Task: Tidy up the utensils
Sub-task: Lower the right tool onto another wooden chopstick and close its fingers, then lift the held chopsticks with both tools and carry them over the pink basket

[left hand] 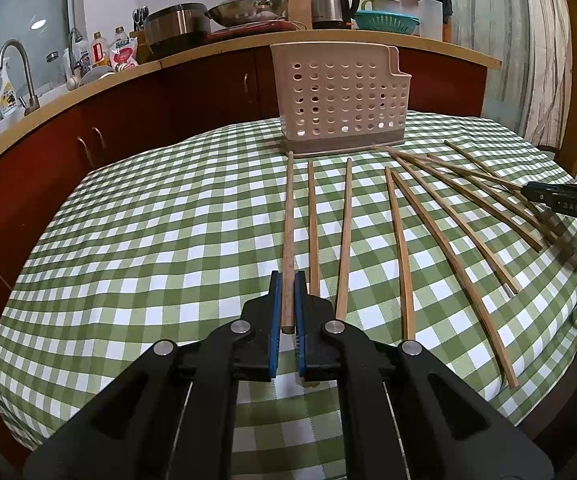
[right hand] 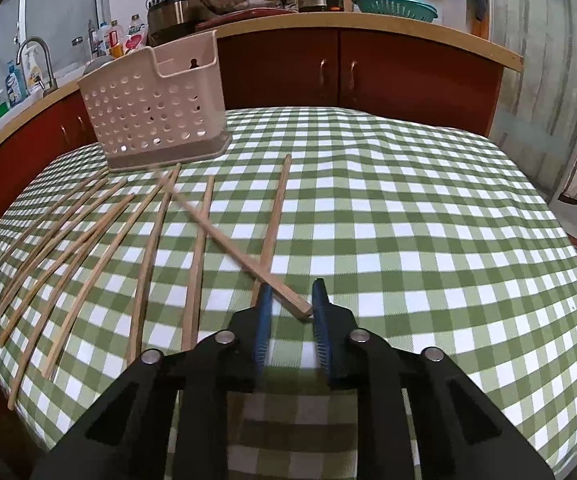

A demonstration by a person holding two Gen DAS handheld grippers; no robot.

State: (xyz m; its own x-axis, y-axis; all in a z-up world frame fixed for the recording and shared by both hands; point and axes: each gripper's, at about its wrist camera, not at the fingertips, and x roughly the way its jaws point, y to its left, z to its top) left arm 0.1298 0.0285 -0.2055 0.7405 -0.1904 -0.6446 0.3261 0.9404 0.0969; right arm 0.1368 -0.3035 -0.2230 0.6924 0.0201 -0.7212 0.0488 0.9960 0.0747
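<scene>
Several wooden chopsticks point(left hand: 402, 248) lie fanned out on the green checked tablecloth point(left hand: 148, 240), in front of a beige perforated utensil basket point(left hand: 340, 96). My left gripper point(left hand: 287, 282) is shut on the near part of the leftmost chopstick point(left hand: 288, 216), which points toward the basket. My right gripper point(right hand: 290, 300) has a blurred chopstick point(right hand: 228, 246) wedged slantwise between its blue pads: the near end is against the right pad and the shaft is against the left fingertip. That chopstick crosses over another chopstick point(right hand: 274, 216). In the right wrist view the basket point(right hand: 152, 108) stands at far left.
Red cabinets point(right hand: 408, 76) under a wooden counter point(left hand: 428, 46) curve around the far side of the table. On the counter stand a kettle point(left hand: 330, 2), a wok, pots, a teal colander point(right hand: 394, 8), bottles and a sink tap point(left hand: 20, 72). The tablecloth's right half point(right hand: 428, 220) holds no utensils.
</scene>
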